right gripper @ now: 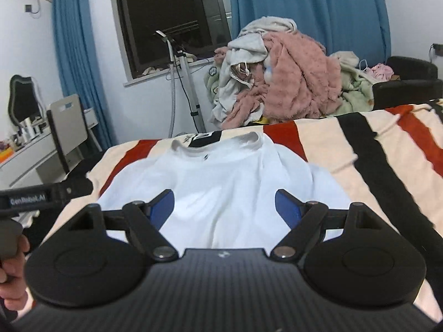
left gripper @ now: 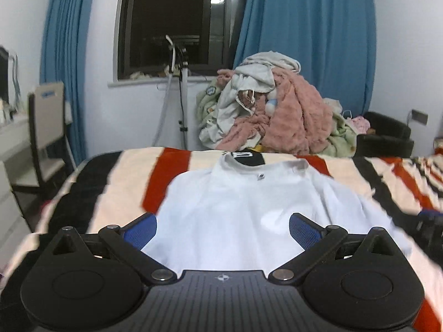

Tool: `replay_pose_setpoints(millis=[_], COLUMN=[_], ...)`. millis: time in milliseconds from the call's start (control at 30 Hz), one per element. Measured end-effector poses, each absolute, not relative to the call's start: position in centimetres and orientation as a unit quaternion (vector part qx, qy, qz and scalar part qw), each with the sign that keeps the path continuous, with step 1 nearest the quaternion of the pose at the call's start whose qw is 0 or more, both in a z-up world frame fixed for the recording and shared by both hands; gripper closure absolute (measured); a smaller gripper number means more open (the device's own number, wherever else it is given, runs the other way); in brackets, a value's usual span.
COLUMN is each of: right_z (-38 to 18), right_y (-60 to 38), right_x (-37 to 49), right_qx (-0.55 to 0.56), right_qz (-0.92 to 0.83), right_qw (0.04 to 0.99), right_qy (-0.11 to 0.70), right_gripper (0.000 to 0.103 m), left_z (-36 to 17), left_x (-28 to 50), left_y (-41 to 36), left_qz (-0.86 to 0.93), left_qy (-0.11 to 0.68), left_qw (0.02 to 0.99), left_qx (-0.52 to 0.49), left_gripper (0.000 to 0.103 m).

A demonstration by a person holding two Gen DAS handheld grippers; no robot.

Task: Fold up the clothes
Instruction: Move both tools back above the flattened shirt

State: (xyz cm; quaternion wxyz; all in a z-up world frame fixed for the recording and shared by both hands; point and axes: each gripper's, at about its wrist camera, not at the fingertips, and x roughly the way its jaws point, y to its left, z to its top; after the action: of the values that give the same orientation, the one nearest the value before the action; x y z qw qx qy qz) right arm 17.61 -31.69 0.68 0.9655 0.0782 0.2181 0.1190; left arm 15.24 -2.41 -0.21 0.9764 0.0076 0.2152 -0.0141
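A white T-shirt (left gripper: 235, 207) lies spread on the striped bed, collar at the far end; the right wrist view shows the same T-shirt (right gripper: 221, 177). A black-and-white garment (left gripper: 246, 158) peeks out beyond the collar. My left gripper (left gripper: 223, 228) hangs above the shirt's near part, its blue pads wide apart with nothing between them. My right gripper (right gripper: 224, 206) is open too, held over the shirt's lower half, empty. The left gripper's body (right gripper: 41, 193) and a hand (right gripper: 11, 274) show at the left edge of the right wrist view.
The striped blanket (left gripper: 387, 182) in red, black and cream covers the bed. A tall pile of clothes (left gripper: 277, 110) stands past the bed's far edge. A garment steamer stand (left gripper: 181, 96), a chair (left gripper: 45, 127) at left and a black armchair (left gripper: 387, 135) at right surround it.
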Motion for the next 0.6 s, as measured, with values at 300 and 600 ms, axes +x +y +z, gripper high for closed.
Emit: replay_pose_setpoints(millis=[300,600], right_z=[1.1,1.5], right_y=[-30.7,-29.6], right_x=[8.0,5.2], right_qx=[0.079,0.068], right_qz=[0.146,0.140], right_qw=[0.971,0.978], right_qy=[0.172,0.142], right_gripper=[0.022,0.022], left_z=[0.4,-0.6], left_x=[4.6,4.0], left_y=[-1.0,-1.7], left_qz=[-0.019,-0.014], left_qy=[0.159,0.183], left_qw=[0.986,0.982], left_qx=[-0.041,-0.048], left_gripper=[0.000,0.001])
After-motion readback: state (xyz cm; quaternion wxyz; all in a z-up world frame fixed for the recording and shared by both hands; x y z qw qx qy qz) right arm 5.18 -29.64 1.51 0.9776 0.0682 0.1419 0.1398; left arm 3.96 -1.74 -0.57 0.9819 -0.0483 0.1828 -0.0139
